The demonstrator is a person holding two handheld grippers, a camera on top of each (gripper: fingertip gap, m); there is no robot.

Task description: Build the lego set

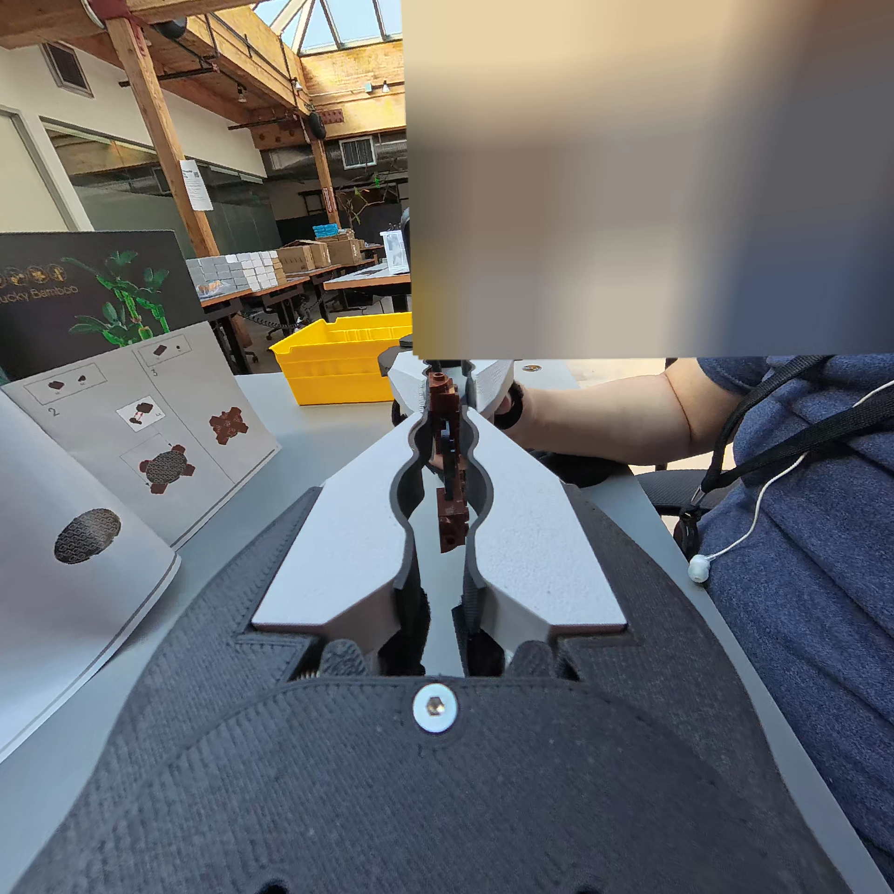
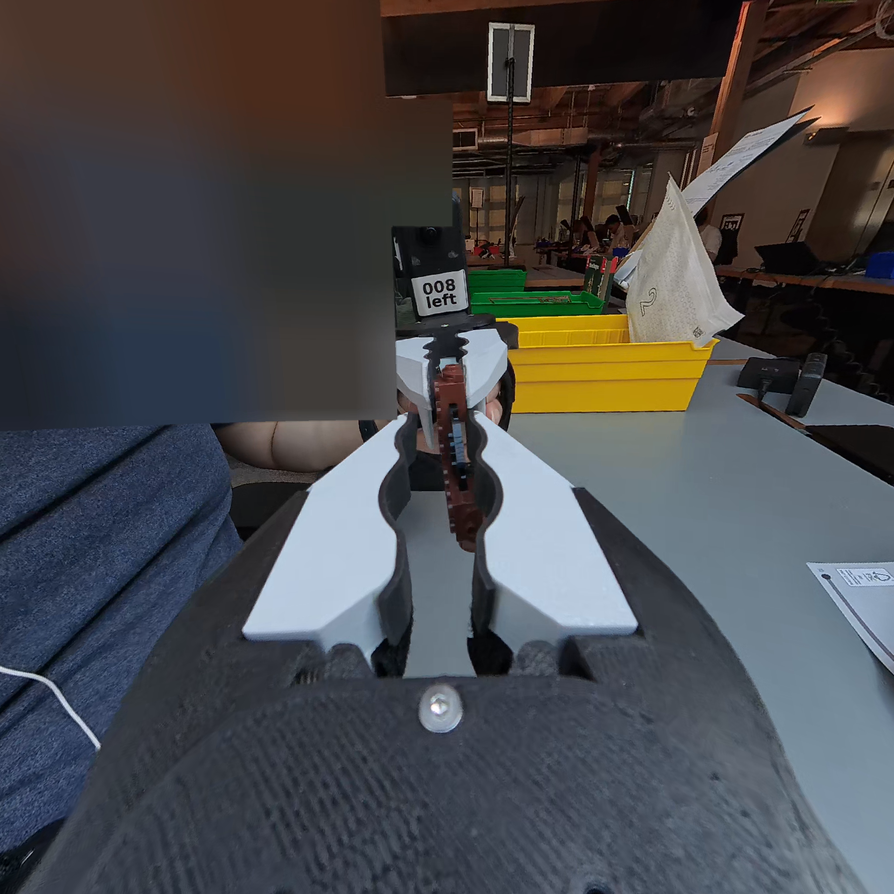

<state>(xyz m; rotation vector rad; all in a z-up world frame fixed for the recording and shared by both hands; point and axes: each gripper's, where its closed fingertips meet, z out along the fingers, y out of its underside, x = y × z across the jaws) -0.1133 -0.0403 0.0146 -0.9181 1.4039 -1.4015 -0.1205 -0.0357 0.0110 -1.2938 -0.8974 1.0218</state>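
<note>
Above the grey table (image 2: 629, 459), the left tongs (image 1: 447, 425) and right tongs (image 2: 445, 430) meet tip to tip, both clamped narrowly on one flat reddish-brown and black brick assembly (image 1: 447, 464) held edge-on between them

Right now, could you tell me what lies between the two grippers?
A brown and black lego assembly bridges them: the left gripper and the right gripper each pinch it from opposite ends. Both wrist views show it.
</note>
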